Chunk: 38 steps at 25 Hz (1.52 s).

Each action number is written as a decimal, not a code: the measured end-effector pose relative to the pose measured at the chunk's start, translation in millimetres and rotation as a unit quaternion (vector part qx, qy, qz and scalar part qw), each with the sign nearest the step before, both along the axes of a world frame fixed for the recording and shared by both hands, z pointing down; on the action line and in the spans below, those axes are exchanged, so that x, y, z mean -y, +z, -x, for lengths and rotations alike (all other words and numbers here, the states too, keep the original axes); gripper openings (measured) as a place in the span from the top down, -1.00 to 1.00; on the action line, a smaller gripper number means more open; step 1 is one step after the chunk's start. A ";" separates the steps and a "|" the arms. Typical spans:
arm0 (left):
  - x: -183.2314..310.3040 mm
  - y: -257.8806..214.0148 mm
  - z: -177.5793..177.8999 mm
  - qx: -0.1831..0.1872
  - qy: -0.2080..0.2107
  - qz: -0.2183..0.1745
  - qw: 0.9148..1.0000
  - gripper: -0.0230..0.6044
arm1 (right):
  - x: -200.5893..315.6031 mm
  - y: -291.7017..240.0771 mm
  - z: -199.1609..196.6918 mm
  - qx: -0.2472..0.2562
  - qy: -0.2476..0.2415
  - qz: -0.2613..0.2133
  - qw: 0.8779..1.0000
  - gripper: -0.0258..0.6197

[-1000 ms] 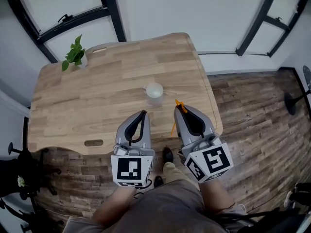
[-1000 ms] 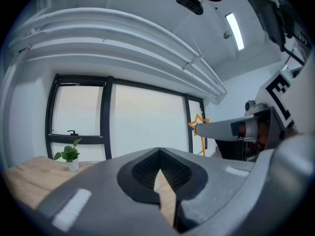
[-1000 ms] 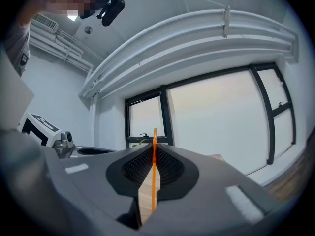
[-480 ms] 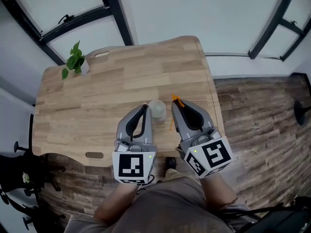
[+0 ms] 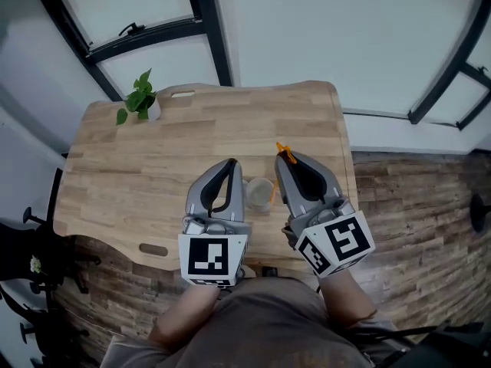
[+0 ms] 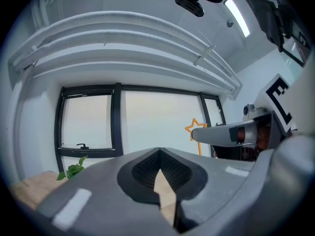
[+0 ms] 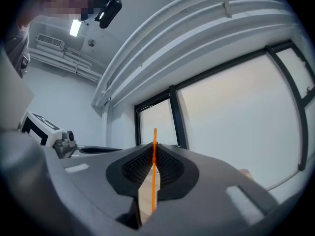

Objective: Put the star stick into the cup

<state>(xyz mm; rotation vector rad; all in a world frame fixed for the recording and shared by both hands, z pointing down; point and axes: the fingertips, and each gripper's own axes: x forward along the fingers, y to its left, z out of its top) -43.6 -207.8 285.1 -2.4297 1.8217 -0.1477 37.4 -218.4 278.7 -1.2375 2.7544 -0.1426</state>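
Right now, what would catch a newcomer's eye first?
The orange star stick, clamped in the shut right gripper. Next, the cup on the table between it and the shut, empty left gripper; a plant stands at the far left corner.

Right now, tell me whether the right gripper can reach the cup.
Probably yes: the cup stands right beside the right gripper, which clamps the star stick, with nothing between them.

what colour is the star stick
Orange. The star stick shows best in the right gripper view, pinched between the jaws of the right gripper.
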 end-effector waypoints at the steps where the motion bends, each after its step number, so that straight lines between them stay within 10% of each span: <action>1: 1.0 1.0 2.8 -0.002 -0.003 0.001 1.000 0.93 | 2.1 0.2 1.9 -0.001 -0.001 0.000 1.000 0.78; 38: 95.3 159.3 32.2 -0.049 0.056 0.174 0.982 0.93 | 78.9 162.0 24.2 -0.036 0.059 0.172 0.983 0.74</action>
